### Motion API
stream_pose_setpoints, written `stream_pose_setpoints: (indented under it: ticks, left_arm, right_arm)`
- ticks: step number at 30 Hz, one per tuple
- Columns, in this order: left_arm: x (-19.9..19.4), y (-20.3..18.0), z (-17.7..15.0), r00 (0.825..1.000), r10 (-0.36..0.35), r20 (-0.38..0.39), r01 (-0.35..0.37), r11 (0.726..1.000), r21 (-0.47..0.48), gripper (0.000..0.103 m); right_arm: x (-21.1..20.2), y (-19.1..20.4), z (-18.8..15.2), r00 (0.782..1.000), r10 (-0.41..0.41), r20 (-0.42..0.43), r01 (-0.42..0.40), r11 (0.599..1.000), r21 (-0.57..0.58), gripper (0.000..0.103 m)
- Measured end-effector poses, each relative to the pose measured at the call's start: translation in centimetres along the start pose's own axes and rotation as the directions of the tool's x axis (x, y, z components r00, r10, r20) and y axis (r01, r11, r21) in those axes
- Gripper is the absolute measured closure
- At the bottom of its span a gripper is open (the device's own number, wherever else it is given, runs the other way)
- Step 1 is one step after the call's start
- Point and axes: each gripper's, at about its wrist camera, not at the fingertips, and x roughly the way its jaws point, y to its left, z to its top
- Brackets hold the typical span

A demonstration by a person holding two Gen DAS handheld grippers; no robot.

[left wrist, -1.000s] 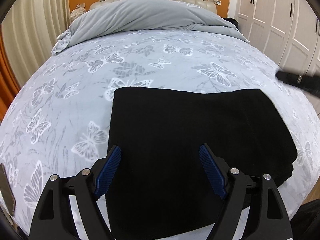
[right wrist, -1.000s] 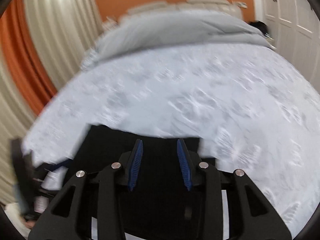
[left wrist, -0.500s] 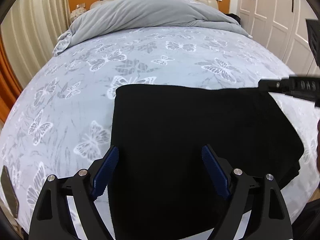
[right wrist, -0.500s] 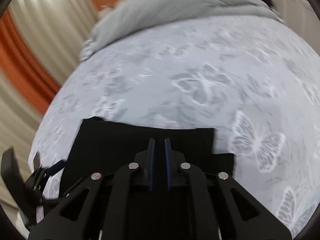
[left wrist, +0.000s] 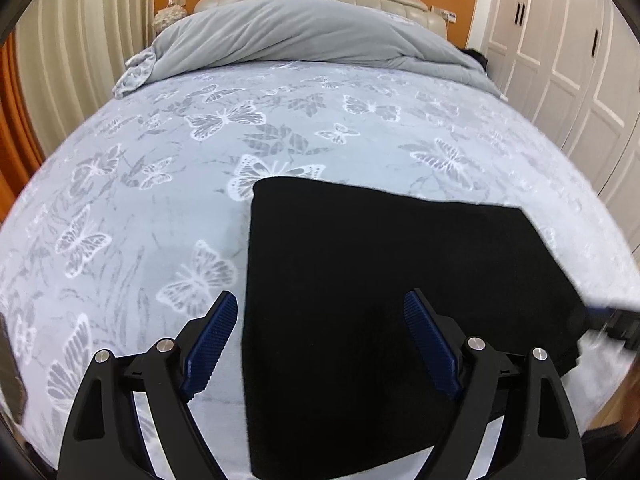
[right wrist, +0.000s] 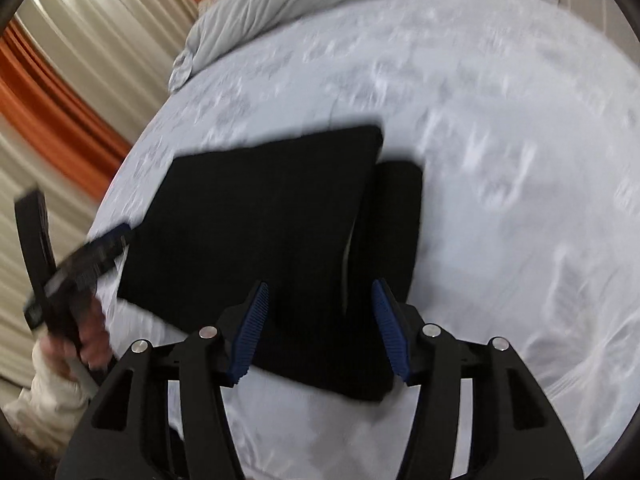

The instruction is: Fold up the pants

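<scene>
In the left wrist view, cream curtains (left wrist: 72,60) are hanging at the upper left of the frame. Below them the bedsheet (left wrist: 160,208) with white butterflies is filling most of the picture. At the bottom centre the left gripper (left wrist: 324,340) is standing with its jaws wide apart and is holding nothing. Its left blue pad (left wrist: 210,344) is lying over the sheet and its right blue pad is lying over the black cloth. The pants (left wrist: 392,280), black and folded into a flat rectangle, are lying on the bed from the centre to the lower right of the frame. At the top centre a grey duvet (left wrist: 304,36) is lying bunched before the headboard. White wardrobe doors (left wrist: 576,64) are standing at the upper right.

In the blurred right wrist view, the left gripper is showing at the left edge, touching the left edge of the pants (right wrist: 264,216). At the bottom centre the right gripper (right wrist: 320,328) is open moderately wide, with the near edge of the pants between its pads but not pinched.
</scene>
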Motion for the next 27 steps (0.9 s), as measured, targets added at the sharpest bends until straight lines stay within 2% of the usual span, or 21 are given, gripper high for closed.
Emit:
stream_pose_setpoints:
  ticks: [1,4,6,8,10,12,13,14,16,17,18,20,22,24,26,27]
  left_arm:
    - [-0.1,0.1,0.1,1.000,-0.008,0.001,0.008,1.000,-0.010,0.018]
    - [0.2,0.1,0.2,1.000,-0.024,-0.005,0.024,0.999,-0.041,0.018]
    - [0.4,0.0,0.1,1.000,-0.024,-0.013,0.023,0.999,-0.045,0.018]
    - [0.3,-0.2,-0.3,1.000,-0.020,-0.013,0.019,0.999,-0.030,0.018]
    - [0.0,-0.3,-0.8,1.000,-0.011,-0.011,0.011,1.000,0.000,0.018]
    - [0.0,-0.4,-1.1,1.000,-0.001,-0.016,0.001,1.000,0.024,0.017]
    - [0.4,-0.4,-1.5,1.000,0.013,-0.026,-0.012,0.999,0.039,0.017]
    - [0.7,-0.3,-1.7,0.999,0.024,-0.040,-0.022,0.999,0.045,0.017]
    - [1.6,-0.2,-2.2,0.996,0.028,-0.090,-0.024,0.999,0.049,0.017]
    - [1.6,0.0,-2.3,0.995,0.019,-0.097,-0.015,0.999,0.043,0.017]
    - [1.4,0.1,-2.3,0.996,0.015,-0.092,-0.011,0.999,0.038,0.017]
    - [0.6,0.2,-1.8,0.998,0.027,-0.057,-0.025,0.999,0.030,0.017]
    - [-0.1,0.0,-1.2,0.999,0.028,-0.029,-0.027,0.999,0.026,0.017]
    - [-0.4,-0.4,-0.6,1.000,0.028,-0.010,-0.028,0.999,0.029,0.017]
    - [-0.1,-1.0,-0.2,0.999,0.039,0.001,-0.039,0.999,0.034,0.017]
    - [0.1,-1.2,-0.2,0.999,0.041,-0.001,-0.041,0.998,0.042,0.017]
  right_arm:
    - [0.3,0.0,-0.3,1.000,-0.012,0.010,0.012,1.000,-0.021,0.051]
    - [-0.2,0.9,0.1,0.996,-0.054,0.070,0.059,0.996,-0.070,0.081]
    - [-2.5,1.9,0.2,0.991,-0.026,0.132,0.038,0.995,-0.091,0.086]
    - [-5.5,3.9,0.2,0.981,0.030,0.194,-0.002,0.990,-0.140,0.087]
    - [-6.5,4.1,-0.8,0.980,0.035,0.194,-0.005,0.988,-0.156,0.087]
    - [-3.8,2.3,-1.4,0.992,-0.063,0.106,0.074,0.991,-0.108,0.085]
    - [-1.0,0.6,-1.8,0.992,-0.128,-0.002,0.127,0.990,-0.065,0.082]
    - [-0.4,-0.1,-1.9,0.994,-0.107,-0.017,0.106,0.994,-0.038,0.077]
    - [-1.8,0.3,-1.2,0.996,-0.081,0.031,0.082,0.996,-0.040,0.075]
    - [-3.7,0.8,-0.7,0.987,-0.108,0.116,0.115,0.992,-0.054,0.073]
    - [-5.1,1.2,-0.4,0.975,-0.132,0.181,0.144,0.988,-0.054,0.069]
    - [-7.3,2.5,0.9,0.946,-0.140,0.291,0.166,0.984,-0.066,0.067]
    - [-7.8,4.2,2.3,0.934,-0.106,0.340,0.153,0.982,-0.114,0.067]
    - [-7.0,6.5,4.1,0.933,-0.061,0.354,0.132,0.975,-0.179,0.068]
    - [-4.3,8.1,6.0,0.957,-0.015,0.288,0.083,0.971,-0.224,0.068]
    - [-1.8,8.3,6.9,0.971,-0.031,0.239,0.088,0.969,-0.231,0.068]
